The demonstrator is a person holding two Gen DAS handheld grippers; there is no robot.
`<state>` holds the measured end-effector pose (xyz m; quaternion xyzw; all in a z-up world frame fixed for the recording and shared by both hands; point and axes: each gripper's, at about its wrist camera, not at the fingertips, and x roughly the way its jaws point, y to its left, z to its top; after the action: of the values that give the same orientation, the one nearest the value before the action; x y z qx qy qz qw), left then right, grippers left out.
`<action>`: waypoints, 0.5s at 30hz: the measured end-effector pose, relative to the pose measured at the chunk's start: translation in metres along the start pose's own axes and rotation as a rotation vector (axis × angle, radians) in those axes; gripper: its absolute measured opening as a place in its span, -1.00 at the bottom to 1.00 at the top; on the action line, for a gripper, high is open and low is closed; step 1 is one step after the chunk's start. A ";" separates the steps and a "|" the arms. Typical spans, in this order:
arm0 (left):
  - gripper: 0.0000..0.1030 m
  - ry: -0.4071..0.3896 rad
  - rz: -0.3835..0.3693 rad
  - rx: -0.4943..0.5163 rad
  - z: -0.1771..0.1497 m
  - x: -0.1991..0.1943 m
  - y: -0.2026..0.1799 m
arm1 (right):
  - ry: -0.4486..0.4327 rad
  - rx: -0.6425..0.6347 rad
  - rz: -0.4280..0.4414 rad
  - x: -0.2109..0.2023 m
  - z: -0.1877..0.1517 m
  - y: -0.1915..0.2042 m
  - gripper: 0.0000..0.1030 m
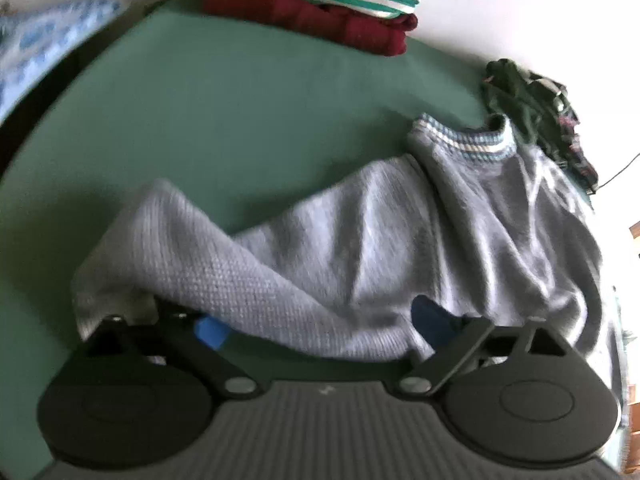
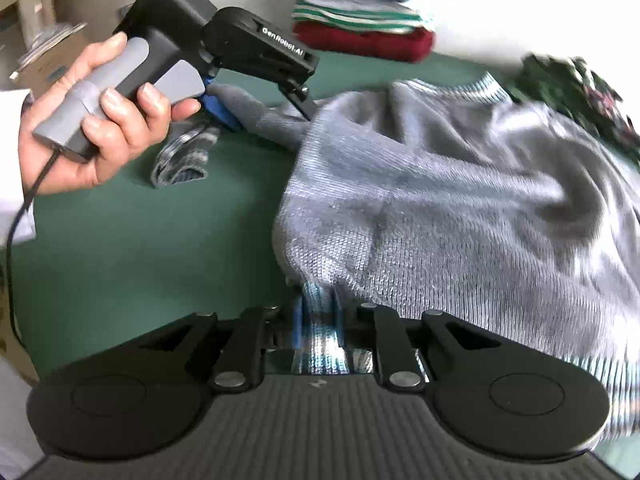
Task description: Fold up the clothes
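Note:
A grey knit sweater [image 1: 440, 232] [image 2: 460, 208] with blue-and-white striped trim lies rumpled on the green table [image 1: 240, 120] [image 2: 140, 260]. One sleeve [image 1: 224, 264] is draped across my left gripper [image 1: 322, 324], whose blue pads [image 1: 212, 330] stand wide apart, open, with the cloth lying over them. In the right wrist view a hand [image 2: 100, 120] holds that left gripper [image 2: 224, 108] above the table, and the sleeve's striped cuff [image 2: 180, 160] hangs below it. My right gripper [image 2: 318, 320] is shut on the sweater's striped hem [image 2: 320, 344] at the near edge.
A stack of folded clothes [image 1: 320, 0] [image 2: 360, 12], red at the bottom, sits at the table's far side. A dark patterned garment [image 1: 540, 120] [image 2: 580, 92] lies crumpled at the far right beside the collar. A blue-and-white cloth [image 1: 40, 48] lies off to the left.

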<state>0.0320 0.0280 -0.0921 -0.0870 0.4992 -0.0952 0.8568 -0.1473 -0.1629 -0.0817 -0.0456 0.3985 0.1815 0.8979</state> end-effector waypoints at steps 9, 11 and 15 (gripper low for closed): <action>-0.73 -0.139 0.091 0.042 0.056 -0.032 0.036 | 0.005 0.111 0.052 -0.014 0.034 0.007 -0.78; -0.73 -0.170 0.110 0.051 0.069 -0.040 0.044 | -0.018 0.098 0.103 -0.020 0.050 0.016 -0.78; -0.74 -0.232 0.148 0.068 0.094 -0.055 0.061 | -0.052 0.064 0.220 -0.021 0.080 0.042 -0.78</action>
<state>0.0920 0.1060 -0.0152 -0.0314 0.3982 -0.0381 0.9160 -0.1196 -0.1119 -0.0094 0.0317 0.3833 0.2674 0.8835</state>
